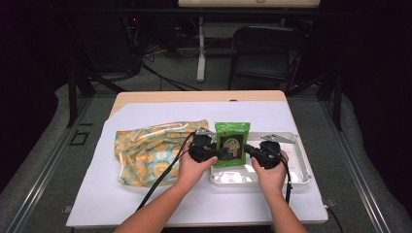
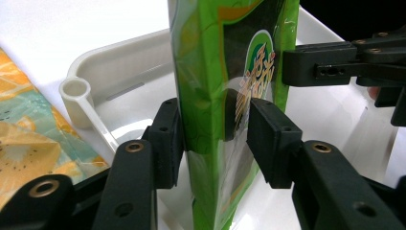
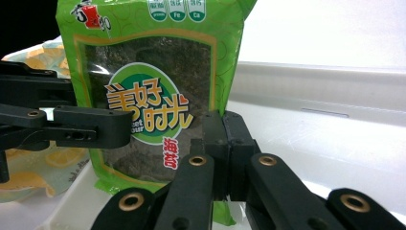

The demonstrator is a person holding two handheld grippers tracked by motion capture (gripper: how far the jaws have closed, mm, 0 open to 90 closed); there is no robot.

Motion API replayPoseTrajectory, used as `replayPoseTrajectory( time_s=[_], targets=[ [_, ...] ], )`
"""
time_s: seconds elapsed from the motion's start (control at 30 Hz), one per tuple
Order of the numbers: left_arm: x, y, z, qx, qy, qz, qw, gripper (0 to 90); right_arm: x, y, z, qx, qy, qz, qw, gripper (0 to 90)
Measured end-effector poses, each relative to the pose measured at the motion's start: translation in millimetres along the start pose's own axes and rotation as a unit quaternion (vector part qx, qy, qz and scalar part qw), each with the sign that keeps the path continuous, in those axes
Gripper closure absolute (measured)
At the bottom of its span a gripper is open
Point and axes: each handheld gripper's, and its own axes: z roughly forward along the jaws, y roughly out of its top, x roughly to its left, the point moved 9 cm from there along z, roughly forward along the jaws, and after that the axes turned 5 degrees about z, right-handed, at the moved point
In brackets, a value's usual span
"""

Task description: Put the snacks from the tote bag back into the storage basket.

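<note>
black jaws of the left gripper (image 2: 213, 139) are standing either side of the green seaweed packet (image 2: 230, 86); one pad is touching its edge while the other is sitting just off the printed face, so this grip is looking loosened, not clamping. the right gripper (image 3: 222, 143) is pinching the packet's far side edge with its jaws fully together, likely steadying it during a handover. the packet is standing upright in the white tray (image 1: 301, 167), long axis vertical, top seam pointing up, printed front facing the person. a floral bag (image 1: 150, 153) is lying flat just beside the tray on the white table cover (image 1: 121, 204).
</note>
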Motion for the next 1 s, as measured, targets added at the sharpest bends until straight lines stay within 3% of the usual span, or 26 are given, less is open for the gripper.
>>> replayPoseTrajectory(
  time_s=[0.6, 0.73, 1.0],
  targets=[
    [7.0, 5.1, -7.7, -0.010, 0.018, -0.009, 0.9997, 47.5, 0.7, -1.7, 3.0, 0.002, -0.009, -0.004, 0.9999, 90.0],
    [9.3, 7.6, -12.8, -0.016, 0.018, -0.016, 0.9996, 47.8, -1.1, -1.2, 3.0, 0.001, -0.007, 0.005, 1.0000, 90.0],
    [10.1, 11.6, -24.9, -0.030, 0.021, -0.009, 0.9993, 47.8, -7.2, -0.5, 4.9, 0.006, -0.010, 0.017, 0.9998, 90.0]
  ],
)
